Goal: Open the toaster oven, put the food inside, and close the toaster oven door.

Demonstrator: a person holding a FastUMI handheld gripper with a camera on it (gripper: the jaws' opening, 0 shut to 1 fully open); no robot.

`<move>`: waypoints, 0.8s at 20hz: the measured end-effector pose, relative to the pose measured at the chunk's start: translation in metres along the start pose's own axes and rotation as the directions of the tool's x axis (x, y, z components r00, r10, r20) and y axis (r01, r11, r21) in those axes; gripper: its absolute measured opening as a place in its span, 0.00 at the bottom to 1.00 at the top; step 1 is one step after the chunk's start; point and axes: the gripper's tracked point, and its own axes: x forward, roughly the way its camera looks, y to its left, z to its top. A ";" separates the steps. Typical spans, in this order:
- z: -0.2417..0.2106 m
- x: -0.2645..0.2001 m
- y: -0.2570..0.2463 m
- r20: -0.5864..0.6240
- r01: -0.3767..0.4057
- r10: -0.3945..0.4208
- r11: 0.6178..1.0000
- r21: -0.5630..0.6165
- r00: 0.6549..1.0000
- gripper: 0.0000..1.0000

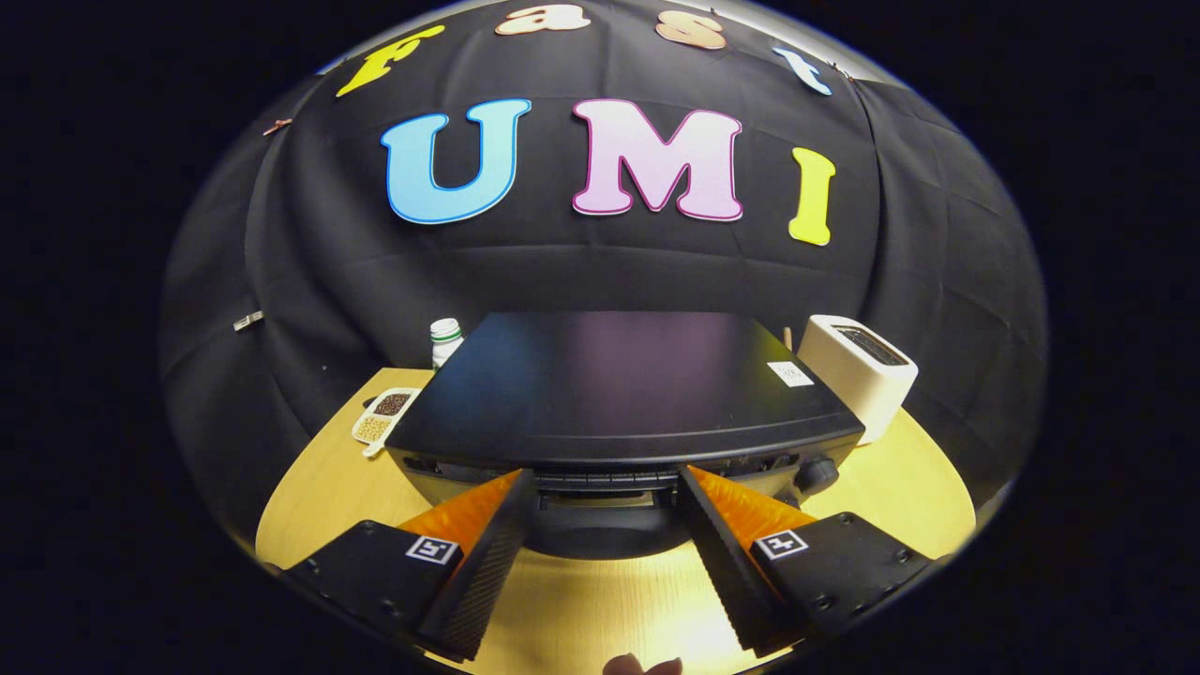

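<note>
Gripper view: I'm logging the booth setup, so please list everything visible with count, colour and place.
toaster oven: one, black, on the table just ahead of the jaws, seen from above its front edge.
knob: one, dark, on the oven's front, right end.
toaster: one, cream, right of the oven, behind it.
bottle: one, white with green cap, behind the oven's left corner.
divided dish: one, white, holding dark and pale grains, left of the oven.
table: one, light wood.
gripper: one, jaws open, tips at the oven's front.
</note>
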 end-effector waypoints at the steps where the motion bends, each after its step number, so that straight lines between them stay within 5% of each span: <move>1: -0.007 -0.007 0.000 -0.005 0.001 -0.001 1.000 0.002 1.000 0.99; 16: -0.135 -0.055 -0.004 -0.200 -0.003 -0.006 0.999 -0.046 0.980 1.00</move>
